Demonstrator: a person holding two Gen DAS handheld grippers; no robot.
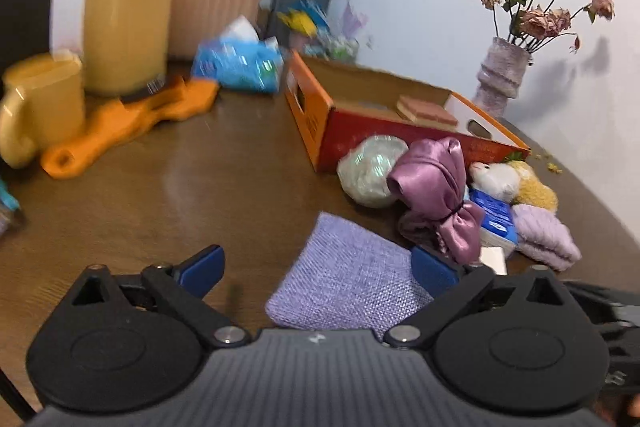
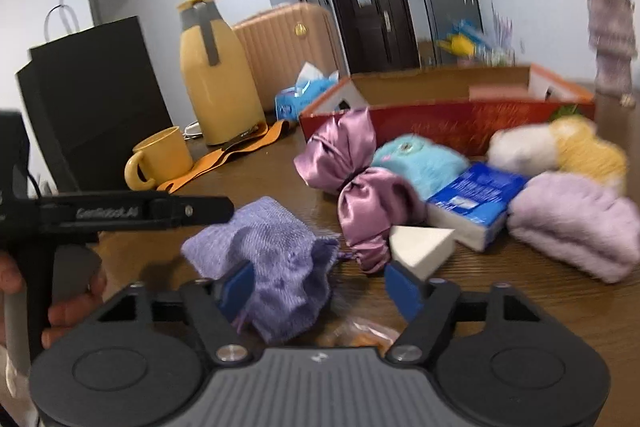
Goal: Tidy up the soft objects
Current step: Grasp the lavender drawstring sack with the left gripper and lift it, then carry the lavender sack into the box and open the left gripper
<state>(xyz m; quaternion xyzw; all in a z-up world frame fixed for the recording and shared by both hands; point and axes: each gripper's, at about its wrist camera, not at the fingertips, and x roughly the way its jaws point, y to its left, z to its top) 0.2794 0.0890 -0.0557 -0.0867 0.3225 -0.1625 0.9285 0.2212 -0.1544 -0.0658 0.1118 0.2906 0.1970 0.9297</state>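
Both claws are on the lilac woven pouch (image 2: 266, 259): our right claw (image 2: 320, 291) stands partly open with the pouch bunched between its blue pads, the left pad (image 2: 238, 291) against the cloth and the right pad clear of it, so we judge nothing is gripped yet; our left claw (image 1: 316, 269) gapes wide, the pouch lying between its pads and just touching the one at 3 o'clock. That pouch lies on the brown bench (image 1: 180, 187), with the open orange box (image 1: 320, 107) away at 12 o'clock and the satin bundle (image 1: 436, 183) at 1 o'clock. We expect it to be light, limp and loosely woven: it will fold and sag, not slip. Pinching a thick gathered fold near its middle looks best to us, since an edge may pull out.
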